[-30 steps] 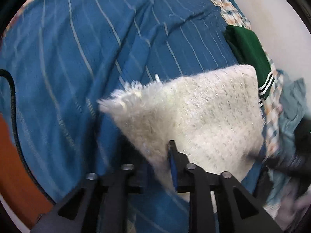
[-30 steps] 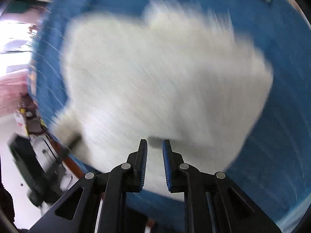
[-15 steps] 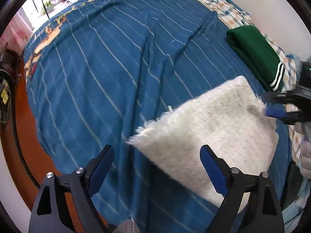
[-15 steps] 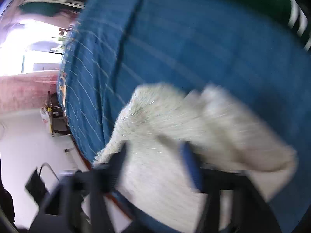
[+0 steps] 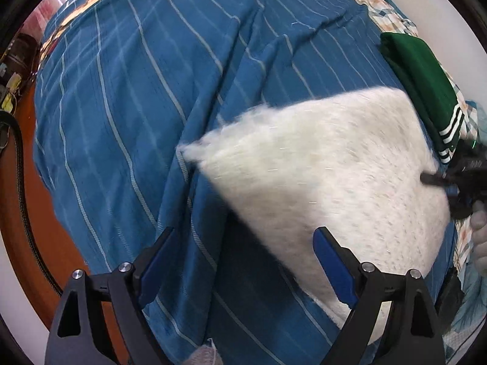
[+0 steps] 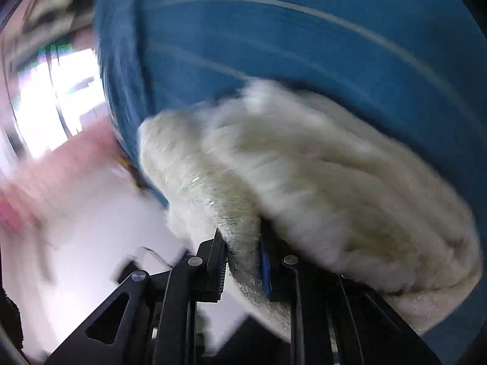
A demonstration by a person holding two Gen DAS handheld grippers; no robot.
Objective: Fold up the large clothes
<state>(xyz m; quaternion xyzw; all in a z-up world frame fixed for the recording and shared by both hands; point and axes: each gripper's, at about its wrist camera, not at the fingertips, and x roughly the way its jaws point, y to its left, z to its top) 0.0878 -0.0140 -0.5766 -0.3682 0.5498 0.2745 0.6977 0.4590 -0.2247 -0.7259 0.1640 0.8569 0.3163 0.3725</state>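
A: Where does the folded white fuzzy sweater [image 5: 328, 182] lie from the left gripper [image 5: 243, 261]?

B: On the blue striped bedspread [image 5: 137, 106], at about 1 o'clock. Long axis runs 10 to 4. Its near edge passes just inside the right-hand finger; nothing is pinched.

A: Left jaws?

B: Spread wide, empty. They have just been opening.

A: Right gripper [image 6: 242, 261]?

B: Nearer. Jaws have just been closing, nearly together, clamped on a thick fold of the sweater. Blurred view. A folded green garment [image 5: 423, 91] sits at 2 o'clock, just beyond.
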